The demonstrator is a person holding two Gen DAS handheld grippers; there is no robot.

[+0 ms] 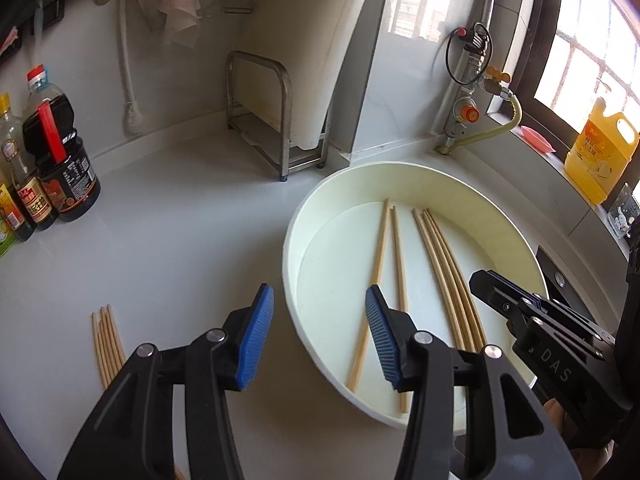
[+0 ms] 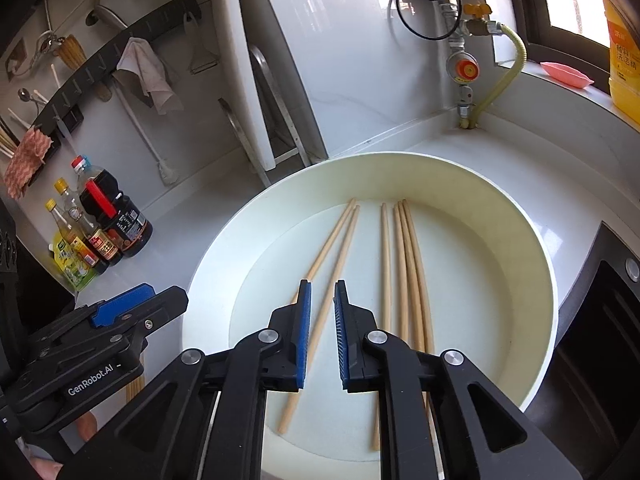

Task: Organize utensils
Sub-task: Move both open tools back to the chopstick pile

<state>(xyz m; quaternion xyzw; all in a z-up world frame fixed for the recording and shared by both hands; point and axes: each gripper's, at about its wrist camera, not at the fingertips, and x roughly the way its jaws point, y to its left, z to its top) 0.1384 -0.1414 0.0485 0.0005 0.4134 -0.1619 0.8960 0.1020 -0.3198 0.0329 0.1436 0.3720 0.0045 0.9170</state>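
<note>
Several wooden chopsticks [image 2: 404, 272] lie loose in a round cream basin [image 2: 516, 224] on the white counter. The basin [image 1: 308, 208] and chopsticks [image 1: 436, 264] also show in the left wrist view. A bundle of chopsticks [image 1: 106, 344] lies on the counter left of the basin. My left gripper [image 1: 320, 312] is open and empty, straddling the basin's left rim. My right gripper [image 2: 321, 294] is partly open and empty, above a chopstick in the basin. Each gripper shows in the other's view: the right gripper's fingertips [image 1: 486, 286], the left gripper's fingertips [image 2: 148, 300].
Sauce and oil bottles [image 1: 52, 160] stand at the counter's left. A metal rack [image 1: 280, 120] with a white board stands at the back. A gas valve and hose [image 1: 476, 100], a pink dish [image 1: 536, 140] and a yellow detergent jug [image 1: 600, 148] are near the window. A dark stove [image 2: 600, 320] is at the right.
</note>
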